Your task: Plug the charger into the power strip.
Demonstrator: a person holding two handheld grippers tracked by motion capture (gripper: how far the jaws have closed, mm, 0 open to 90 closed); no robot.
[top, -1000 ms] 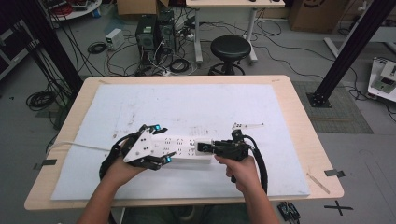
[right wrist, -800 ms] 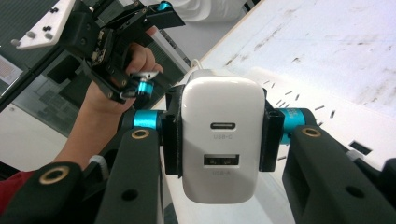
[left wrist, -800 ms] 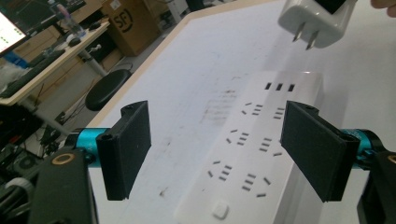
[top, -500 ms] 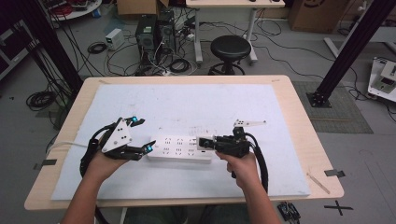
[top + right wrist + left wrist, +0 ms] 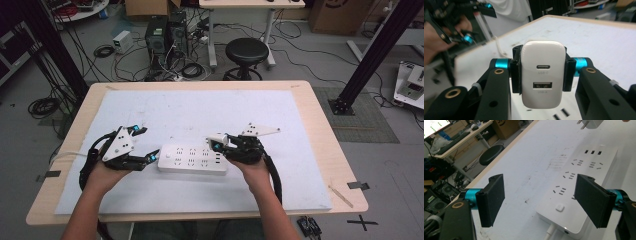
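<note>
A white power strip (image 5: 192,159) lies flat on the white mat, near the table's middle front. My left gripper (image 5: 146,143) hovers at the strip's left end, jaws open and empty. In the left gripper view its black pads (image 5: 492,200) stand wide apart, with the power strip (image 5: 579,170), its switch end and cable between and beyond them. My right gripper (image 5: 218,143) is shut on a white USB charger (image 5: 541,75) just above the strip's right end. The charger's ports face the camera in the right gripper view, and its prongs (image 5: 584,123) show in the left gripper view.
The strip's white cable (image 5: 65,155) runs off the table's left edge. A white mat (image 5: 200,110) covers most of the wooden table (image 5: 325,150). A black stool (image 5: 246,52) stands beyond the far edge. Cables and computer cases litter the floor behind.
My left gripper has slid leftward off the top of the power strip to its left end, still open. The right gripper with the charger has stayed put.
</note>
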